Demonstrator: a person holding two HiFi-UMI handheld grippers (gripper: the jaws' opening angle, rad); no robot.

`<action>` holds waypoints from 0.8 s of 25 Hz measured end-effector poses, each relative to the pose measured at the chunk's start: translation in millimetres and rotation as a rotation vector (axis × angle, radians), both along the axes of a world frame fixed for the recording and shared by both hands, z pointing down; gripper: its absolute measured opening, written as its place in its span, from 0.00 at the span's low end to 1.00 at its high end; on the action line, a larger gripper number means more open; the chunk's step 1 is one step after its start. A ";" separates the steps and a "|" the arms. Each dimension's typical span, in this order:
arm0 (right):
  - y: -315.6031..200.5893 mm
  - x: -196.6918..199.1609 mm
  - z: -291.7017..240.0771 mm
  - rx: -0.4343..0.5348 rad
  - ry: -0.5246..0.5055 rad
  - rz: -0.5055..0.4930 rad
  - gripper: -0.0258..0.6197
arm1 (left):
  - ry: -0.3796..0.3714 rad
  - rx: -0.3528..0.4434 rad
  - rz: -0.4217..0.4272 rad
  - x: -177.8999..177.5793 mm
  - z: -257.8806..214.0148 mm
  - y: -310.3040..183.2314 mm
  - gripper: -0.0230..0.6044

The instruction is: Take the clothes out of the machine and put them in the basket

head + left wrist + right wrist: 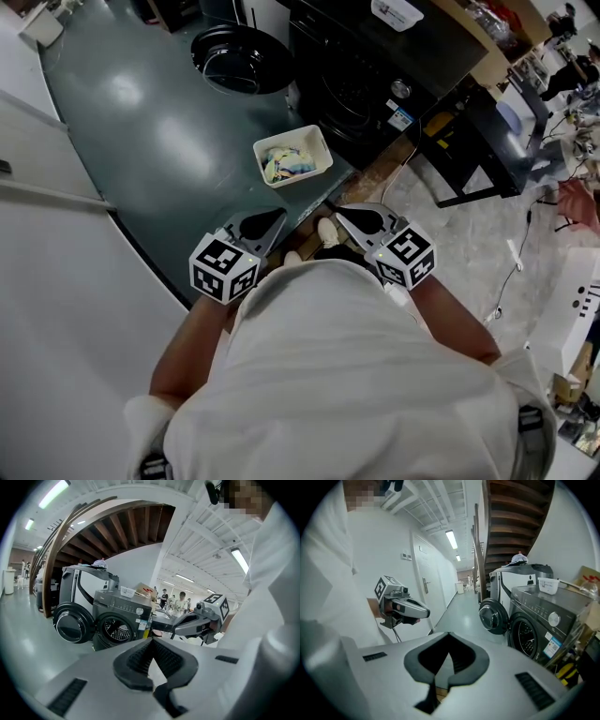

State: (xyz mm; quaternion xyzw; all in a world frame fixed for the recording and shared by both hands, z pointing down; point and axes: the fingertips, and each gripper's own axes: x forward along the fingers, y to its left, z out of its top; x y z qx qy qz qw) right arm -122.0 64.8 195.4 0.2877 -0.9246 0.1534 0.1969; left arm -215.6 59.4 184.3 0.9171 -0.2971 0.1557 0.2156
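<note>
Holds left gripper (265,223) and right gripper (361,221) side by side near the chest, jaws of both closed on nothing, well apart from the white basket (315,139) of bright clothes (286,161) on the floor just before the machine (356,75), door (239,58) open.

Bright ceiling strips (54,493), floor (141,141) glare, fisheye edges w/ vignette.

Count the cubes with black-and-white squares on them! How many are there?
2. The left cube sits on the left gripper; the right cube sits on the right gripper. Both are low in the head view, by the person's white shirt. None seems hidden.
</note>
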 end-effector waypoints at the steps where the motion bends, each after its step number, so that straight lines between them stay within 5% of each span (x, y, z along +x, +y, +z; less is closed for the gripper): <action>1: 0.8 -0.4 -2.2 0.005 0.000 0.002 0.04 | 0.000 0.001 0.003 -0.4 -0.4 0.6 0.03; 20: 15.4 11.9 -4.7 0.027 0.020 0.036 0.04 | -0.002 -0.010 0.050 12.7 8.9 7.3 0.03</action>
